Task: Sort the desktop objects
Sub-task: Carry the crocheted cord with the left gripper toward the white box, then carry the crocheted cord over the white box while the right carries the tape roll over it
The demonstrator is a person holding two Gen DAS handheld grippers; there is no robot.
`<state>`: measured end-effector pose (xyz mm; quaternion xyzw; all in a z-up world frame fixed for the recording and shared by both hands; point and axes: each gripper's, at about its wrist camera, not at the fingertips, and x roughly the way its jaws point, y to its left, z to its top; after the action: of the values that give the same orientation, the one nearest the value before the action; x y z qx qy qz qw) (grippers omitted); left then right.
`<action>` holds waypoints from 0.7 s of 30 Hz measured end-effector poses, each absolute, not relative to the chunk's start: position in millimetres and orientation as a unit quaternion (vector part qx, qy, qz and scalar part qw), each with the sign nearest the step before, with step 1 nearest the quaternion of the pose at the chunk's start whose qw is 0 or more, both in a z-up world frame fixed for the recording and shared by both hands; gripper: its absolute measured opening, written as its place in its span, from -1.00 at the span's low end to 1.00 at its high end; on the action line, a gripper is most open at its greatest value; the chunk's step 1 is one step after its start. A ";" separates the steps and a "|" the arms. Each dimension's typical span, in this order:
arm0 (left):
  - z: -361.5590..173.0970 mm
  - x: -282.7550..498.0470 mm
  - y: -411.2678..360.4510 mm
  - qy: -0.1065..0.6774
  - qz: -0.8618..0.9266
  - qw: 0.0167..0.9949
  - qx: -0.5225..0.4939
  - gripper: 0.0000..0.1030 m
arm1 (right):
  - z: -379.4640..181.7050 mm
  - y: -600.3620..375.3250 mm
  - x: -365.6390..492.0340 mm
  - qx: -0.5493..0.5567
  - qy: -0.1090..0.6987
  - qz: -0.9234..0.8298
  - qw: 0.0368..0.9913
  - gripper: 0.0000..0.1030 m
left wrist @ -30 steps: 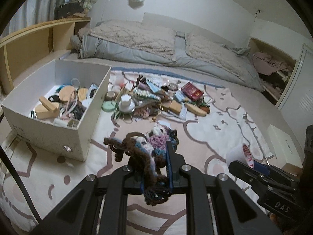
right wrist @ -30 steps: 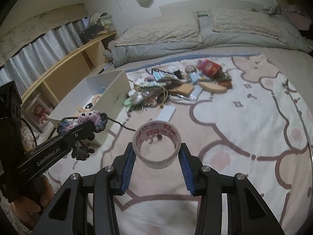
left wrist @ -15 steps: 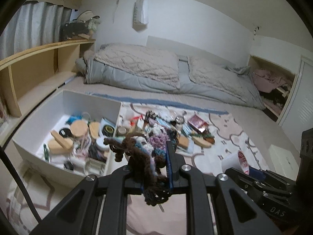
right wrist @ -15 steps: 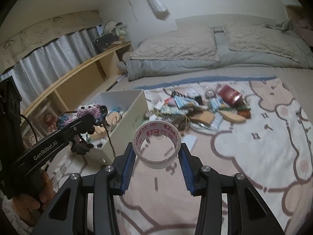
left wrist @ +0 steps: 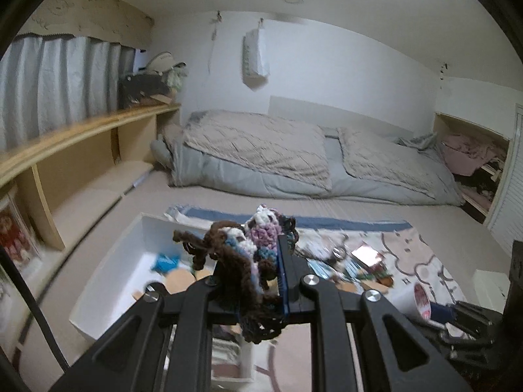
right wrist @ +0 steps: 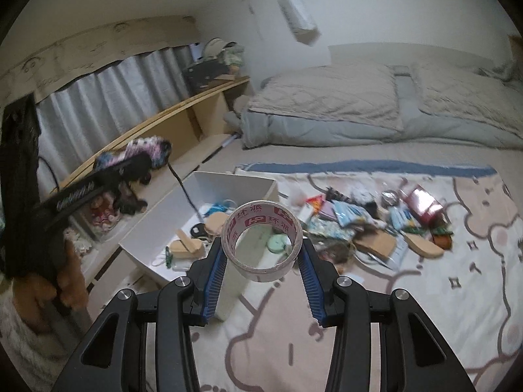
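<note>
Left wrist view: jaws pinch a multicoloured crocheted yarn bundle (left wrist: 248, 254) above the open white cardboard box (left wrist: 111, 281); right jaws clamp a printed tape roll (right wrist: 261, 240), both likely bound for it.

Both wrist views look forward, sharing the white box (left wrist: 108, 290) and bed (right wrist: 359, 111).

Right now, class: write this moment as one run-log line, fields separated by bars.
left hand-held gripper: shut on crochet piece | right hand-held gripper: shut on tape roll | both above white box | pile unsorted
</note>
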<state>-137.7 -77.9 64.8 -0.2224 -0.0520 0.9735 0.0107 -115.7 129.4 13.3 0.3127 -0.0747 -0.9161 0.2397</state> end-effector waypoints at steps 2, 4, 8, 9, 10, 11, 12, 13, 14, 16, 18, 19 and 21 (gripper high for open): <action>72.3 -144.6 -89.9 -0.050 0.974 0.005 -0.219 -0.67 | 18.1 118.3 -118.2 0.310 -0.068 -0.915 0.251 -0.12; 76.9 -151.7 -103.1 -0.055 0.973 0.004 -0.223 -0.67 | 21.5 105.6 -120.5 0.311 -0.063 -0.910 0.268 -0.12; 82.5 -163.1 -124.6 -0.052 0.973 -0.009 -0.225 -0.67 | 22.6 80.7 -122.8 0.317 -0.051 -0.898 0.300 -0.12; 82.7 -166.9 -129.8 -0.050 0.973 -0.013 -0.227 -0.67 | 22.2 73.8 -123.3 0.318 -0.048 -0.895 0.308 -0.12; 82.8 -170.3 -134.8 -0.047 0.972 -0.019 -0.228 -0.67 | 22.1 67.0 -123.5 0.320 -0.045 -0.892 0.317 -0.12; 81.9 -174.6 -140.4 -0.045 0.972 -0.025 -0.231 -0.67 | 21.7 62.3 -124.7 0.322 -0.044 -0.889 0.323 -0.12; 80.7 -177.5 -144.0 -0.044 0.971 -0.028 -0.234 -0.67 | 21.2 55.3 -125.8 0.324 -0.040 -0.886 0.329 -0.12; 78.7 -183.6 -149.1 -0.045 0.969 -0.031 -0.240 -0.67 | 21.0 48.3 -126.7 0.323 -0.034 -0.885 0.334 -0.12; 76.7 -189.0 -153.5 -0.047 0.968 -0.033 -0.246 -0.67 | 20.7 42.2 -127.6 0.323 -0.030 -0.883 0.339 -0.12; 71.4 -201.0 -160.8 -0.047 0.964 -0.040 -0.257 -0.67 | 20.0 31.8 -130.2 0.324 -0.026 -0.880 0.347 -0.12; 66.5 -211.8 -165.8 -0.041 0.962 -0.047 -0.267 -0.67 | 18.6 23.4 -132.7 0.328 -0.024 -0.876 0.352 -0.12; 62.1 -219.0 -169.3 -0.036 0.959 -0.050 -0.275 -0.67 | 17.3 19.9 -133.9 0.330 -0.024 -0.875 0.354 -0.12; 55.5 -230.9 -175.8 -0.030 0.956 -0.055 -0.288 -0.67 | 13.0 13.1 -135.6 0.336 -0.020 -0.871 0.357 -0.12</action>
<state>-230.9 -175.8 55.5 -0.2880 -0.0303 0.9556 -0.0551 -135.6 13.1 13.0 0.3363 -0.0199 -0.8712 0.3570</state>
